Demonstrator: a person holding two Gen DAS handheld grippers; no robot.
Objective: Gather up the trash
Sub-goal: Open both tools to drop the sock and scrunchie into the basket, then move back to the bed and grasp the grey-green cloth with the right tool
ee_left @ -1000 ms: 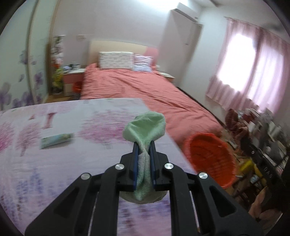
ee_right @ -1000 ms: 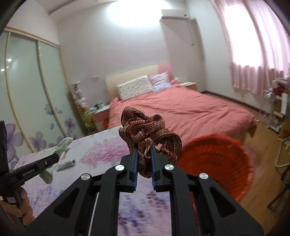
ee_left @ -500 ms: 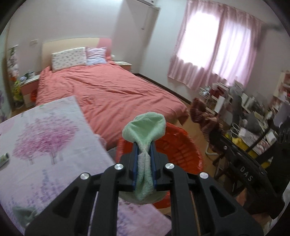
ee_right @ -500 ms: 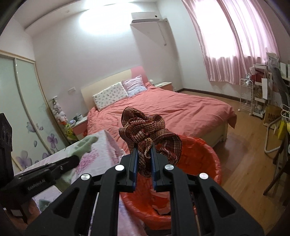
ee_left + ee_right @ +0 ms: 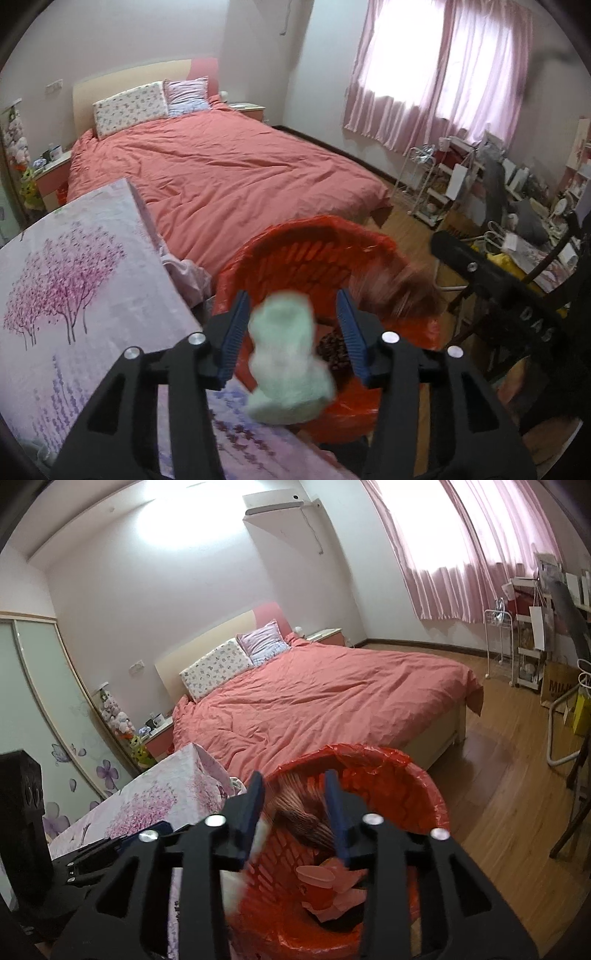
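Left gripper (image 5: pixel 291 328): I am opening its jaws; the pale green cloth (image 5: pixel 288 354) is sitting blurred between the spread pads, apparently loose and dropping.
Right gripper (image 5: pixel 295 805): I am opening these jaws too; the brown woven fabric (image 5: pixel 299 814), streaked with blur, is between the pads, apparently not pinched.
Bin: the red lined basket (image 5: pixel 317 254) is lying at 12 o'clock of both grippers, just beyond the table (image 5: pixel 74 280) edge.
Progress: I am judging two items as being released over the basket; pink scraps (image 5: pixel 325 882) are already lying inside.
Left to do: I am not seeing other trash from here.
Unclear: blur is hiding both cloths' outlines; the basket's floor is hidden by my gripper frames.
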